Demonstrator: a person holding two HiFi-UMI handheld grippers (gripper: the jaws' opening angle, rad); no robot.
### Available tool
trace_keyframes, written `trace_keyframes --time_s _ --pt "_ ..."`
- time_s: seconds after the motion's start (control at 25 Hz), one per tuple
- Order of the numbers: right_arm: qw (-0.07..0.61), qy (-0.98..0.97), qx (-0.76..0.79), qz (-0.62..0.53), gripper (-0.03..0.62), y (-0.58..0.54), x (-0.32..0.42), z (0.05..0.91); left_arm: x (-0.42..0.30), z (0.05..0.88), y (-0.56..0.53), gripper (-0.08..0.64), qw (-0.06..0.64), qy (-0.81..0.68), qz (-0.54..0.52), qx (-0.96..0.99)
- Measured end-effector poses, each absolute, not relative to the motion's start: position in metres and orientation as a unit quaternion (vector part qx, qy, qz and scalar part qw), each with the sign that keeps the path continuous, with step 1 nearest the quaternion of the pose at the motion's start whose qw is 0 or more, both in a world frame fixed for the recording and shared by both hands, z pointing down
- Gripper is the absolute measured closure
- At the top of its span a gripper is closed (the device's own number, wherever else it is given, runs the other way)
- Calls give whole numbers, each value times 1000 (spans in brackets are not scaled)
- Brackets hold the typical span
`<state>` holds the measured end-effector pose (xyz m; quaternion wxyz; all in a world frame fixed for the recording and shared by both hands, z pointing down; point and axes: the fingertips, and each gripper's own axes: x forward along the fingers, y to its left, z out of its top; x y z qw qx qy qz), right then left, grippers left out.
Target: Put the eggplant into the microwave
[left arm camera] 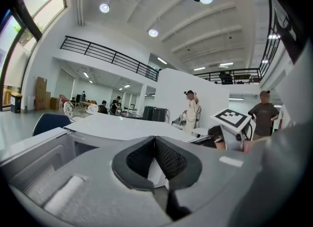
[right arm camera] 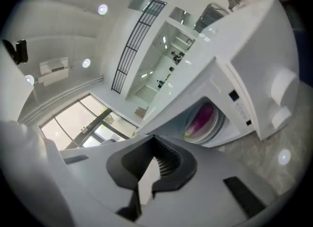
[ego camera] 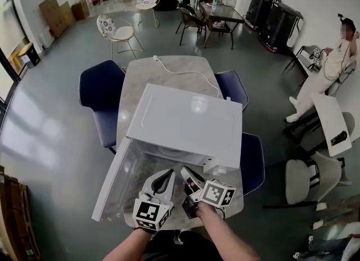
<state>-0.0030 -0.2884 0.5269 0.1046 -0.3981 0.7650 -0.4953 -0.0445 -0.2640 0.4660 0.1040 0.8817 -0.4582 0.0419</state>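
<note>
**Item: eggplant [right arm camera: 201, 119].** We place it inside the microwave [ego camera: 185, 122], on the plate [right arm camera: 221, 118]. It lies ahead of the right gripper [right arm camera: 154, 139] and off to the right of its tips. The left gripper view does not show it.

**Orientation.** We read the long axis as roughly level and crosswise to the cavity mouth, so it runs across the line the right gripper points along. The greenish end seems to point away from the control panel [right arm camera: 239, 106], toward the door side. That view is rolled and the eggplant is small, so we hold this loosely.

**Grippers.** The right gripper is clenched with nothing between its jaws. The left gripper [left arm camera: 154, 139] is likewise clenched and empty, just beside the right one on its left.

**Door [ego camera: 115, 178].** It stands open, to the left of the left gripper.

**Hazards, as we judge them.**
- The task looks done bar the door. Swinging the door with a closed gripper could jolt the microwave on the desk [ego camera: 152, 71], and the eggplant might roll off the plate.
- Both grippers sit close to the cavity front, so a careless sweep could clip the panel or the door edge.
- Being crosswise, the eggplant could roll forward toward us and foul the closing door.
</note>
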Motion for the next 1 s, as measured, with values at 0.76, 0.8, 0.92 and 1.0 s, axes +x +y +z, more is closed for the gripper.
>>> trace_keyframes --time_s 0.76,0.8,0.92,1.0 --pt "52 888 -423 -174 589 -256 43 331 -2 317 -217 555 48 -463 -18 885" --pt "52 889 -423 -168 589 -255 45 327 0 313 -216 554 44 -463 -19 885" --pt "42 894 -423 -144 589 -251 41 320 0 306 -217 554 36 -463 -21 885" --pt "32 897 -422 -128 589 -248 34 318 -5 304 -219 555 33 -465 -22 884"
